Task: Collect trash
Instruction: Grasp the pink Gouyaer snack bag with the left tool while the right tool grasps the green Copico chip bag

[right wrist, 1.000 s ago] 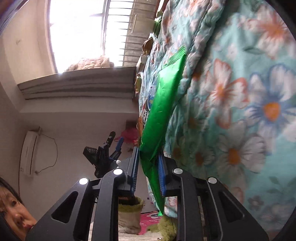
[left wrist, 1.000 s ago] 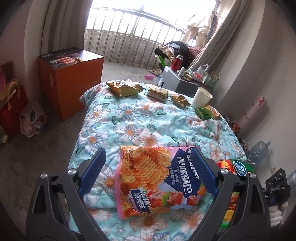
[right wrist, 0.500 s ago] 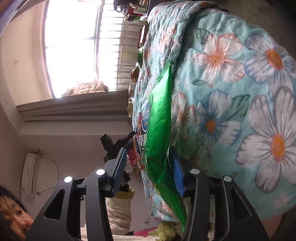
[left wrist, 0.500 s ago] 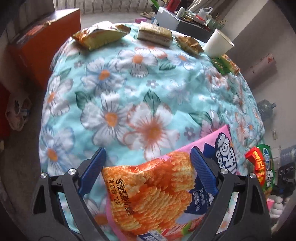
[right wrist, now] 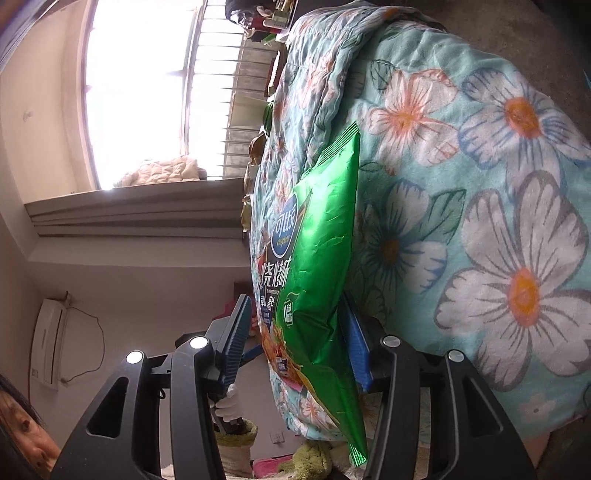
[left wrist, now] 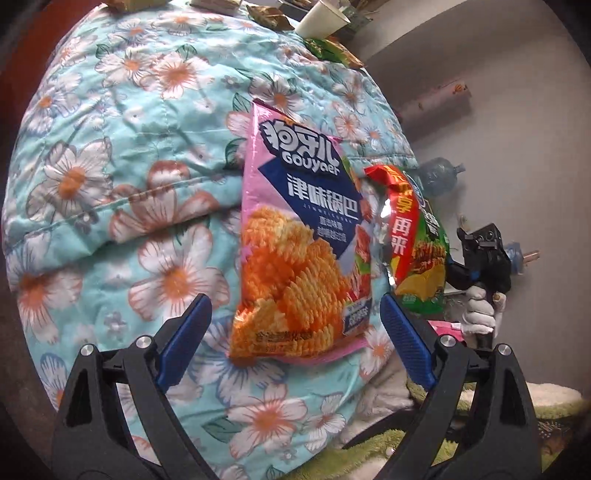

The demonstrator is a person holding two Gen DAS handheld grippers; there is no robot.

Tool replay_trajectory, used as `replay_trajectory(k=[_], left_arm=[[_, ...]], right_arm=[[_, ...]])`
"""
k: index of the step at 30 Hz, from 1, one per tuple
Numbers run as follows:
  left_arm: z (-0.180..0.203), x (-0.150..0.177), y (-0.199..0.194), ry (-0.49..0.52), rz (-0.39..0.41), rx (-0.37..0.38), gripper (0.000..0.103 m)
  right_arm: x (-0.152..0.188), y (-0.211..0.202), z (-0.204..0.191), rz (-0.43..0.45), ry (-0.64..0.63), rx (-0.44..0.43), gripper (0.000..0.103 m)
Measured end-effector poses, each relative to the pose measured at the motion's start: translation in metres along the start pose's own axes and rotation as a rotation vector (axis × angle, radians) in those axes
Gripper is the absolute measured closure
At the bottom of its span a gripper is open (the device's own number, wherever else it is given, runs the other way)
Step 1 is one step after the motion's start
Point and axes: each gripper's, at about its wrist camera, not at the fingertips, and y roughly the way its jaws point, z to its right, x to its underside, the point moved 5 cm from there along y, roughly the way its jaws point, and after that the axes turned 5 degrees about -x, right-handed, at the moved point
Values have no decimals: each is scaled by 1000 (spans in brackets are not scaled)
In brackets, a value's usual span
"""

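The pink chip bag [left wrist: 295,254] is a glossy snack packet with a pink border, a dark blue panel carrying white lettering and the word "GOUYAER", and a picture of orange ridged crisps over its lower half. It lies flat on the floral quilt [left wrist: 122,155], near the quilt's edge, its torn top pointing away from the camera. Just beside it, on its right, lies the green chip bag [left wrist: 417,243], a shiny green packet with a red band at its open top, a blue oval logo and a silver inner lining showing at the mouth; part of it hangs over the quilt's edge.

The left gripper [left wrist: 295,336] has its blue-padded fingers [left wrist: 184,336] spread wide, one on each side of the pink bag's lower end; neither pad touches the bag.

In the right wrist view the green chip bag [right wrist: 321,266] shows its plain green back and part of its printed front. It stands between the fingers [right wrist: 236,339] of the right gripper [right wrist: 295,343], whose jaws have just been opening and now stand apart; the left pad is clear of the bag, while the right pad lies close behind it and contact there cannot be told.

A paper cup [left wrist: 321,18] and other wrappers [left wrist: 332,51] sit at the quilt's far end.
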Motion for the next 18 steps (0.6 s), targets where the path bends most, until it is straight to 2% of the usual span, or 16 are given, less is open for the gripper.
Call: replay_trajectory(k=[5, 8, 10, 13, 18], left_arm=[[-12, -21, 19, -85, 23, 24, 15], [-8, -35, 29, -74, 50, 26, 16], [-3, -40, 36, -52, 57, 33, 21], [1, -41, 44, -41, 51, 28, 31], [1, -40, 43, -9, 69, -4, 58]], right_arm=[[9, -2, -3, -3, -9, 10, 55], [9, -2, -1, -1, -1, 15, 55], [9, -1, 1, -3, 4, 24, 55], [8, 5, 2, -7, 3, 38, 55], [10, 11, 2, -5, -22, 71, 55]])
